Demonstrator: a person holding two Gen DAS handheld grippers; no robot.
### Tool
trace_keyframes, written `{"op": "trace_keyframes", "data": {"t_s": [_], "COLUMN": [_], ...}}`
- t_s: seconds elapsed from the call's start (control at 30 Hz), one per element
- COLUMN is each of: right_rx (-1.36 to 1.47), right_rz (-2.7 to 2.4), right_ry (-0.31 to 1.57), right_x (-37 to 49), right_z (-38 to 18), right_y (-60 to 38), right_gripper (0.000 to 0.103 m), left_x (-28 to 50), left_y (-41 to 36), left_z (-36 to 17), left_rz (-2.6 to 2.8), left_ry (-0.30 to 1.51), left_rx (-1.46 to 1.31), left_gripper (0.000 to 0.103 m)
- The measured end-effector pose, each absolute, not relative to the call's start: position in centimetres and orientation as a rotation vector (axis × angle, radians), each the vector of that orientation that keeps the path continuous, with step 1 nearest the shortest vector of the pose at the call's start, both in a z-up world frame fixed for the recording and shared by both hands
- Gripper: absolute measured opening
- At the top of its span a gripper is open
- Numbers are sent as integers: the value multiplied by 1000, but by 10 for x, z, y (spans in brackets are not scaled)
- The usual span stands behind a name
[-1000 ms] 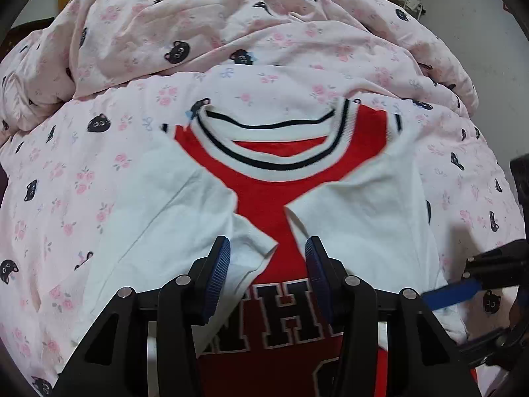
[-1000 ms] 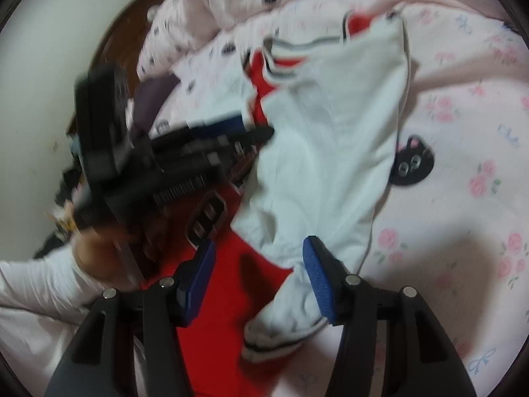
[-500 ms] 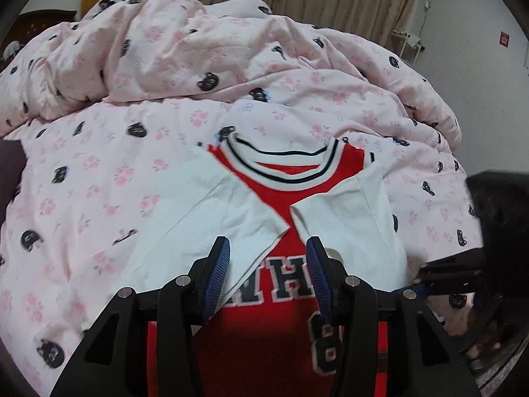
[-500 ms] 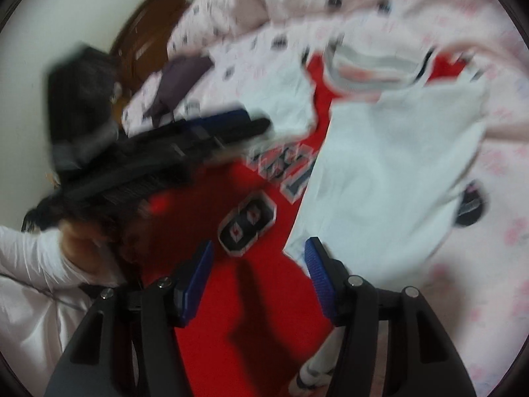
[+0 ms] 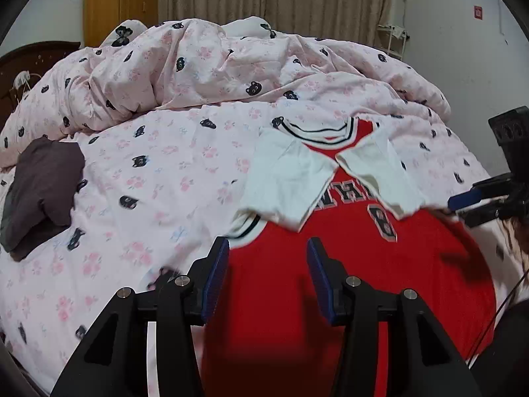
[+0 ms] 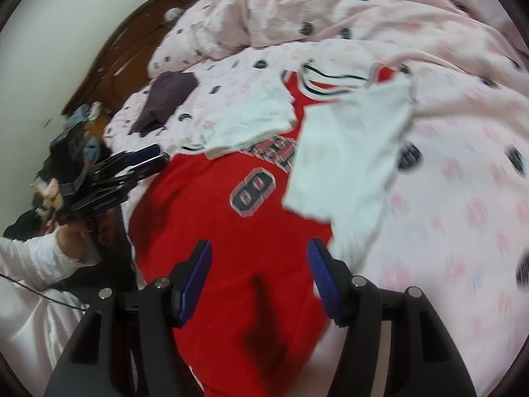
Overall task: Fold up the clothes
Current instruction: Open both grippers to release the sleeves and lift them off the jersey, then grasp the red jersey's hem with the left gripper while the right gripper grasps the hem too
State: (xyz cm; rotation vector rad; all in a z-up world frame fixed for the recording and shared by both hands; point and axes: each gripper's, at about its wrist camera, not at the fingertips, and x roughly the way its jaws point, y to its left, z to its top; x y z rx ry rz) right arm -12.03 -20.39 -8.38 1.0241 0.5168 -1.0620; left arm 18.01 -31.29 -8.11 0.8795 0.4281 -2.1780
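Jaws on both grippers stand apart with nothing between the blue pads: the left gripper (image 5: 267, 271) is opening as it hangs over the lower left part of the jersey (image 5: 347, 264), and the right gripper (image 6: 259, 278) hovers empty over the jersey's red body, just below the number. A second ago both sat low and close over the two white sleeves; since then they have let go and drawn back and up, so the whole garment now shows in each wrist view. That suggests the sleeve step is done, and the likely next move is a fold of the body from the hem toward the collar.

The jersey lies face up on the bed's pink duvet (image 5: 158, 178). It is red knit, smooth and a little rumpled, with a ribbed white collar (image 5: 317, 130) striped in black above the chest lettering. The left sleeve (image 5: 287, 178) and right sleeve (image 5: 377, 172) are thin white cloth, folded inward so their cuffs nearly meet below the collar, partly covering the lettering. The duvet is soft printed cotton with small flowers and black bear faces, heaped in folds beyond the collar. A dark, limp garment (image 5: 43, 188) lies well to the left of the jersey.
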Motion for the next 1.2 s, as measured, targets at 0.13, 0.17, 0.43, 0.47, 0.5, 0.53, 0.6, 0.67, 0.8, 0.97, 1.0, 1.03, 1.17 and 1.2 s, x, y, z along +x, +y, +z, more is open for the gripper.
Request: {"op": "trace_keyframes", "data": {"t_s": [0.13,0.17,0.43,0.47,0.5,0.53,0.6,0.67,0.8,0.97,1.0,1.03,1.17,1.2], "right_rx": [1055,1064,1122,1130,1138,1140,1143,1154,1201,1221,1225,1229,1240,1242], "right_rz": [-1160,-1182,-1310,-1319,-1328,-1328,-1326,-1331,-1344,-1359,-1360,-1361,-1364,-1363], "right_ry": [494,483,397,389,381,370,347,334,307,267,268,270,277,277], "right_x": [-110,-107,-88,-88,-87,-87,-88,-89,-98,-104,-104,-104,-102,-102], "right_z": [-91,-93,-108,-109,-109,-109,-110,-111,-118,-120,-121,-122,-124,-125], "right_y": [-174,-167,-116,-113,-110,-107,-103,-98,-92,-84,-84,-83,-82,-81], "right_gripper": [62,62,64,64,64,64,64,64,64,64,64,64,64,64], "left_x": [199,203,241,248,253,257,267,274,284,290,290,290,293,293], "left_y": [-297,-294,-271,-269,-268,-268,-266,-264,-263,-260,-259,-258,-253,-252], "left_z": [-86,-88,-103,-105,-108,-110,-113,-116,-121,-127,-127,-128,-130,-131], "left_rz": [-2204,-2211,-2253,-2257,-2257,-2256,-2258,-2262,-2265,-2279,-2280,-2282,-2295,-2299], "left_ry": [427,425,439,452,464,474,495,504,528,549,547,546,548,551], "left_rx": [901,909,960,958,959,960,961,955,953,960,964,971,992,996], "left_gripper": [48,49,52,52,52,52,52,52,52,52,52,52,52,52]}}
